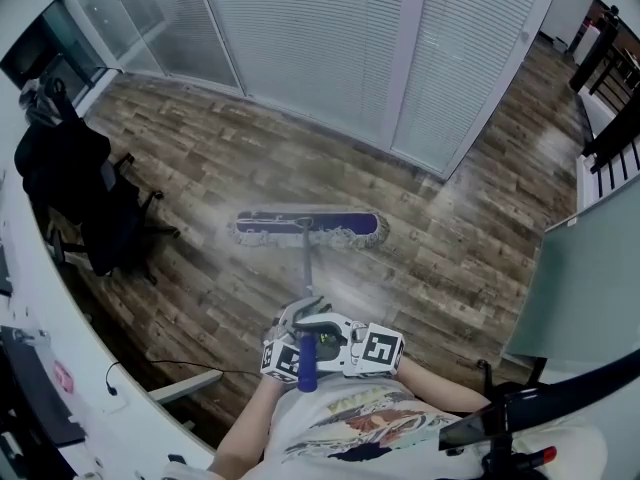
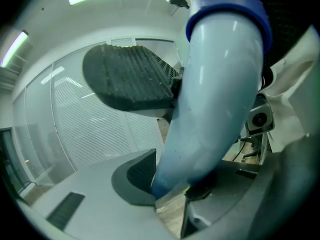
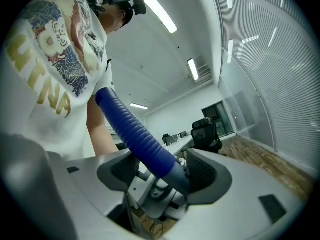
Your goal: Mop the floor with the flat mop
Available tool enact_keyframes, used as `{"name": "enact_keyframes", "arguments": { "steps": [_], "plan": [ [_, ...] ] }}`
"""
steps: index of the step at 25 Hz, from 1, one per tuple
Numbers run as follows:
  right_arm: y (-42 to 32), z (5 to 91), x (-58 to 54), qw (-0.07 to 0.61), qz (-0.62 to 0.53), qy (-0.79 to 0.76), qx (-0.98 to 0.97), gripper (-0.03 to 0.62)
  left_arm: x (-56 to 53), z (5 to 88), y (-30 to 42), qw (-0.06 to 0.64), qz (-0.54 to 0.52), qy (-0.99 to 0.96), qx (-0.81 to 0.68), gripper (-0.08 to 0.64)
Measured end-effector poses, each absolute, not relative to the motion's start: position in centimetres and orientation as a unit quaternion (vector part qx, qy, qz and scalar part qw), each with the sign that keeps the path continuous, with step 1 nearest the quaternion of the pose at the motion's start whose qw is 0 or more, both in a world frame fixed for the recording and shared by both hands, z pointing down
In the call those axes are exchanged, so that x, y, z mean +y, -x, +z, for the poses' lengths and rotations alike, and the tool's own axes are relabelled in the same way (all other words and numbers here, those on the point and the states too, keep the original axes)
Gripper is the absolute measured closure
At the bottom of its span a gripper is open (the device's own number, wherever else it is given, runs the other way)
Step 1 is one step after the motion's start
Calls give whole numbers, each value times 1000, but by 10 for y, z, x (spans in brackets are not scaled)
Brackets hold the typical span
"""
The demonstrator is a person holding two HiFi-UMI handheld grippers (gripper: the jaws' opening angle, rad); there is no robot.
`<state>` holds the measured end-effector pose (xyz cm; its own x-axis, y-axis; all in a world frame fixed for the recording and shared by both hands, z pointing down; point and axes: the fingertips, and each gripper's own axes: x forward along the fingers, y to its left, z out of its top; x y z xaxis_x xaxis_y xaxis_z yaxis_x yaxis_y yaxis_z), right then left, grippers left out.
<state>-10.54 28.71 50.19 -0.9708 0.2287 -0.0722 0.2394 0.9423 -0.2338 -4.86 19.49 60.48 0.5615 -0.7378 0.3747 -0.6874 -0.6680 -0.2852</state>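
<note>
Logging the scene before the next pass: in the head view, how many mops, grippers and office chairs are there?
flat mop: 1
grippers: 2, the left gripper and the right gripper, both clamped on the mop's handle
office chair: 1 clearly visible
Total: 4

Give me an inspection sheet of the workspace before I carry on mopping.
Surface: wooden floor, pale sheen in patches.
Job's things: flat mop head lying on the floor; mop handle rising toward the person.
Clutter: office chair draped with dark clothing, by the desk.
Tongs: left tongs shut on the handle's pale shaft; right tongs shut on its blue ribbed grip.
Cables: one thin dark cable on the floor near the desk.
Surroundings: glass wall with blinds beyond the mop.
</note>
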Motion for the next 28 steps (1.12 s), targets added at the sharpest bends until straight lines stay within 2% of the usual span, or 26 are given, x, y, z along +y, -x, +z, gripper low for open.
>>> {"name": "enact_keyframes", "arguments": {
  "steps": [9,18,28],
  "plan": [
    [182,482,176,48,-137,-50,988,319,91,586,120,54,-198,904,376,489],
    [211,507,105,19,-125,-57,990,319,18,608,145,49,-209,911,352,468],
    [269,495,-68,39,-118,-50,991,322,-154,598,204,46,-214,903,370,476]
  ]
}}
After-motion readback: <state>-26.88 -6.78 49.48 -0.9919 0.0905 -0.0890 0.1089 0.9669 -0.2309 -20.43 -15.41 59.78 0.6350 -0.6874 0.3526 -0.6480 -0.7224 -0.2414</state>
